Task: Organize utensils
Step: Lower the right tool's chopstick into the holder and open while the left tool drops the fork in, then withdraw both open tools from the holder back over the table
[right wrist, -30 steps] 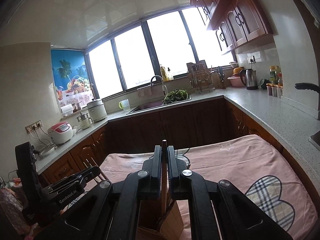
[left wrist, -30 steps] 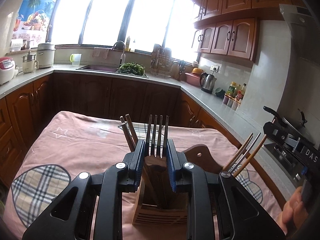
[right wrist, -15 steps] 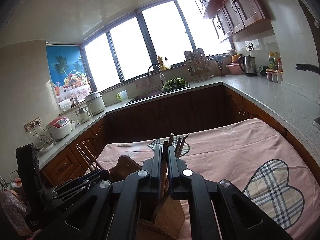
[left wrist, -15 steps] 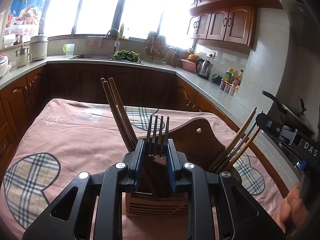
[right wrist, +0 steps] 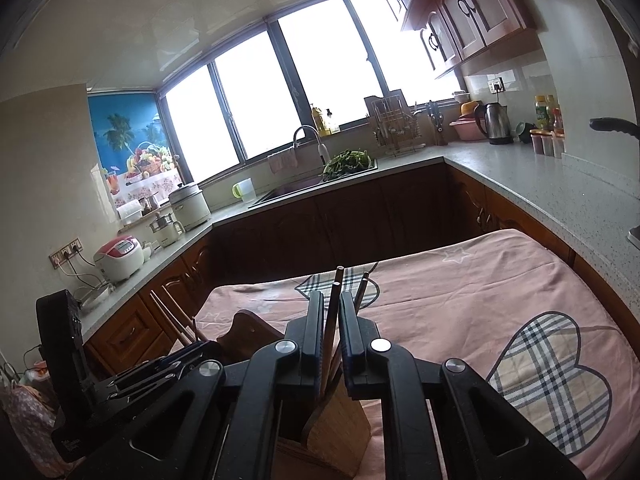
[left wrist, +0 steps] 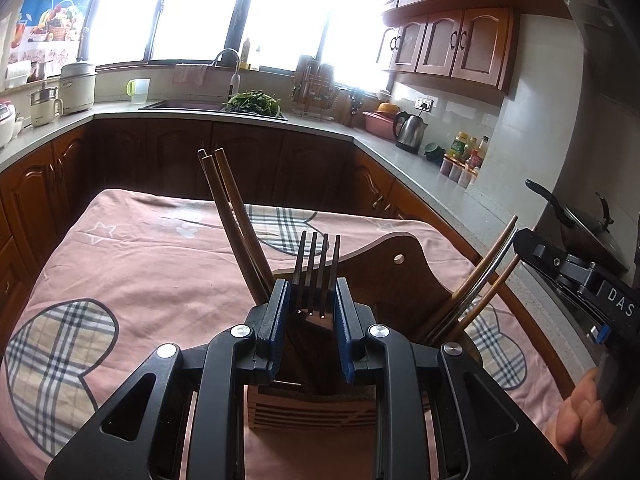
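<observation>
Pink tablecloth (left wrist: 152, 264) under wooden holder (left wrist: 312, 408); left claw (left wrist: 310, 300) gripping fork (left wrist: 316, 264), right claw (right wrist: 330, 312) loosening around chopstick (right wrist: 332, 312).

One fork (left wrist: 316, 270) with four tines stands over a single wooden utensil holder (left wrist: 312, 406), and three brown chopsticks (left wrist: 228, 216) lean out of its left side while about three more sticks (left wrist: 480, 280) lean out on the right; the exact number there is hard to tell. Two grippers show, the left gripper (left wrist: 310, 308) and the right gripper (right wrist: 330, 320). On the counter stand one steel kettle (left wrist: 410, 132), one red-and-white rice cooker (right wrist: 120, 254) and one faucet (left wrist: 230, 66)
</observation>
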The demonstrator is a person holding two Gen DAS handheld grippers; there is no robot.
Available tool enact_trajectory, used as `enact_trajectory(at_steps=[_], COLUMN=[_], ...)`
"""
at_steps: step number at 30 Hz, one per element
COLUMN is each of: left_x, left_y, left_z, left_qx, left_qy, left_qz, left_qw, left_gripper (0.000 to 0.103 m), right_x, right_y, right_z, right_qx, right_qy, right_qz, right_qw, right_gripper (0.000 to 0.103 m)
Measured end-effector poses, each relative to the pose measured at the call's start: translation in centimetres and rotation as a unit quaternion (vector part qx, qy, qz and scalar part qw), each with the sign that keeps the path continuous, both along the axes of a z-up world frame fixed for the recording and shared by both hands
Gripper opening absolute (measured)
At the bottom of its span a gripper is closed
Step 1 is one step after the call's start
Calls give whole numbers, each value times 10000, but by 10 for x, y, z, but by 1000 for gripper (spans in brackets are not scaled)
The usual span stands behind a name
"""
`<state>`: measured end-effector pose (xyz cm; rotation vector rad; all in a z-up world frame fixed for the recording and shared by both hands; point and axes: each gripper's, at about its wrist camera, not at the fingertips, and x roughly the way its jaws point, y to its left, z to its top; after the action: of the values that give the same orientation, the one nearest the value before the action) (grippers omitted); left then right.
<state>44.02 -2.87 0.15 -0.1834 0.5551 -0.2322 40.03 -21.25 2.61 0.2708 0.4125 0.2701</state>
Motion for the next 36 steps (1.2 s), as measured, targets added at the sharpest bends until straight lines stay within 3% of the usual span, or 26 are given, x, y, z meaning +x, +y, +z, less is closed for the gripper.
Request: enact_trajectory(at_steps=[5,10,12,14,20,34,36], left_x=[1,-6,-11,-16,-30,-56,-60], left_y=[2,4,3,4,8,18,20], left_z=[1,9,13,16,21,25,26], left_qx=[-47,-101,-92,-89,-167,-116,-104], left_qy=[46,-63,-126,-178,-232,-219,-209], left_qz=[-9,-28,-19,2,53,215,261], left_qw=[10000,9999,9999,9998,9996,9995,9994], left_gripper=[22,34,42,47,55,58,63], right_x=[0,-6,-10,-15,-26,-47,-47], right_y=[-1,-5,-9,-12,-19,-19,-19], right_z=[-1,4,8,11,16,13,13], right_qx=[8,153,235,305,403,475,481], right_qy=[44,-12,-67,-130,-233,-194,-184], right_qz=[1,2,-24,-53,-89,-54,-47], right_qw=[10000,9999,9997,9994,9989,9987,9987], right_gripper=[10,13,24,47,65,70,70])
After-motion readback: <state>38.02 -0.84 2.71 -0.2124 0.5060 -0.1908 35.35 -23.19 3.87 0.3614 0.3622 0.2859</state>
